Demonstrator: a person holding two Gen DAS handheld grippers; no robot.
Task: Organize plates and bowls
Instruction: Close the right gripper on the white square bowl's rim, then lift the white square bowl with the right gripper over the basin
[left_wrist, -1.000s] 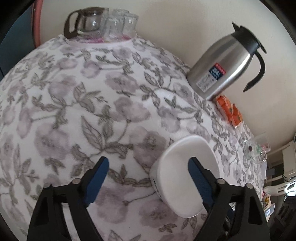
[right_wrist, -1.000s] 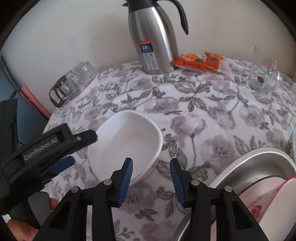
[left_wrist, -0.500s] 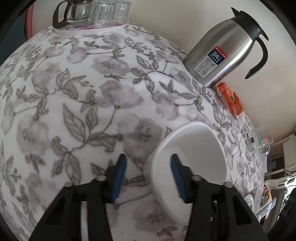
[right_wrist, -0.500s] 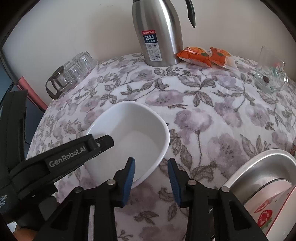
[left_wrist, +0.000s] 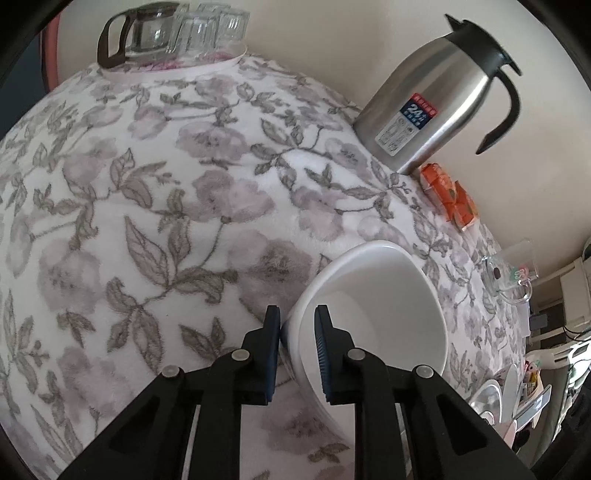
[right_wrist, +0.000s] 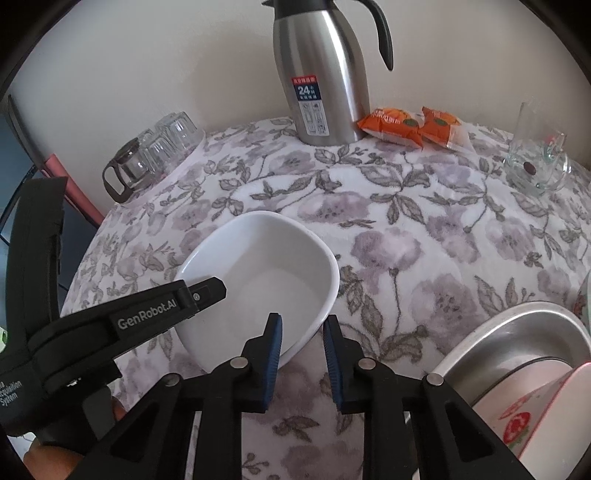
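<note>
Since a second ago both grippers have been closing their jaws on the white bowl (right_wrist: 258, 273), which sits where it sat, on the flowered tabletop (left_wrist: 155, 206). The left gripper (left_wrist: 297, 350) was wide open beside the bowl; now its jaws are nearly together and pinch the bowl's left rim, one pad outside the wall, one inside. The right gripper (right_wrist: 302, 360) has narrowed too and straddles the bowl's near right corner: its left pad lies against the inside of the rim, while its right pad stands just off the outer wall, so I cannot tell if it grips yet. A metal basin (right_wrist: 517, 339) with dishes sits at the right.
</note>
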